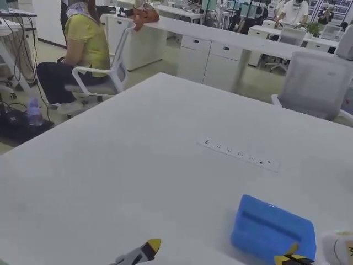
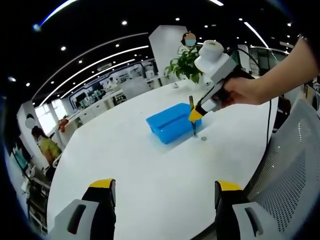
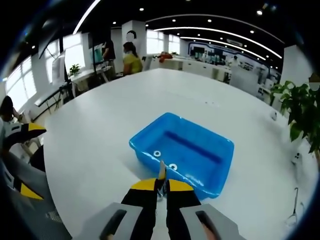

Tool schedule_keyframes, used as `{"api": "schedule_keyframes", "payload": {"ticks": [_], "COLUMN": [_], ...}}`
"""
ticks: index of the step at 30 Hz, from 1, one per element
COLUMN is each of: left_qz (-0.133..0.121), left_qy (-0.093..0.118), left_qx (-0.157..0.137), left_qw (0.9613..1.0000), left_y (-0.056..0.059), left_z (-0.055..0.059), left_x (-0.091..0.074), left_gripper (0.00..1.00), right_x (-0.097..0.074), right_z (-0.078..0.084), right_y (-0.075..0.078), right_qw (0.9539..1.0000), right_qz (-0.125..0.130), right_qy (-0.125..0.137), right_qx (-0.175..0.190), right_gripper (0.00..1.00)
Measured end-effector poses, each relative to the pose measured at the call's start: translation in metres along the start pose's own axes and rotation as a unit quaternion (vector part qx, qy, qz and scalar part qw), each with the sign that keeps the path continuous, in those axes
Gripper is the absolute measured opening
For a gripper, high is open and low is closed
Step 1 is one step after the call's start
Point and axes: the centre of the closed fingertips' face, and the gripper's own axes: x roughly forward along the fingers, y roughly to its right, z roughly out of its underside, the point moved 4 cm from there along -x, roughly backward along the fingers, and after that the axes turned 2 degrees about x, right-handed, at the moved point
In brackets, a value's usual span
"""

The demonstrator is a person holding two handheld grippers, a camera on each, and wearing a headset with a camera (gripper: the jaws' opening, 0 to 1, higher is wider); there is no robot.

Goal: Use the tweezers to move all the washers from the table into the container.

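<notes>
A blue container (image 3: 200,160) sits on the white table (image 1: 138,165) with two washers (image 3: 157,153) inside. My right gripper (image 3: 161,185) is shut on thin tweezers (image 3: 161,171), whose tip reaches the container's near rim. In the left gripper view, a hand holds the right gripper (image 2: 197,114) with the tweezers (image 2: 193,126) pointing down beside the container (image 2: 170,122). One washer (image 2: 203,138) lies on the table just past the tip. My left gripper (image 2: 165,192) is open and holds nothing, well back from the container. Both yellow-tipped grippers (image 1: 144,251) show at the head view's bottom edge.
A socket strip (image 1: 237,152) is set into the table beyond the container (image 1: 270,226). A grey mesh chair (image 1: 317,83) stands at the far right edge. A person in a yellow top (image 1: 88,38) sits at the far left. A potted plant (image 3: 300,115) stands to the right.
</notes>
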Motion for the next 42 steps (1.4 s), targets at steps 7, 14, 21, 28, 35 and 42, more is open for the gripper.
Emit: {"api": "schedule_keyframes", "payload": {"ticks": [7,14,21,28,35,42], "left_qz": [-0.001,-0.003,-0.004,-0.005,-0.009,-0.009], "left_qy": [0.004,0.003,0.007,0.007,0.006,-0.001], "left_qx": [0.0,0.001,0.001,0.001,-0.001,0.001], "left_qw": [1.0,1.0,1.0,1.0,0.9999,1.0], "left_y": [0.0,-0.001,-0.001,-0.001,-0.002,-0.002], "left_z": [-0.001,-0.001,-0.002,-0.002,-0.001,0.0], "left_x": [0.0,-0.001,-0.001,-0.002,-0.002,-0.001], "left_gripper": [0.83,0.83,0.83,0.83,0.83,0.83], "right_x": [-0.011,-0.023,-0.034,-0.043,-0.041,-0.032], "right_z": [-0.008,-0.012,-0.022,-0.04,-0.051,-0.058], "right_y": [0.0,0.001,0.002,0.002,0.01,0.02], "right_qw": [0.9998,0.9992,0.9982,0.9966,0.9959,0.9962], "right_qz": [-0.004,-0.007,-0.009,-0.007,0.001,0.013], "right_qy": [0.015,0.029,0.049,0.074,0.084,0.08], "right_qx": [0.01,0.027,0.033,0.036,0.035,0.033], "right_gripper": [0.02,0.02,0.02,0.02,0.02,0.02]}}
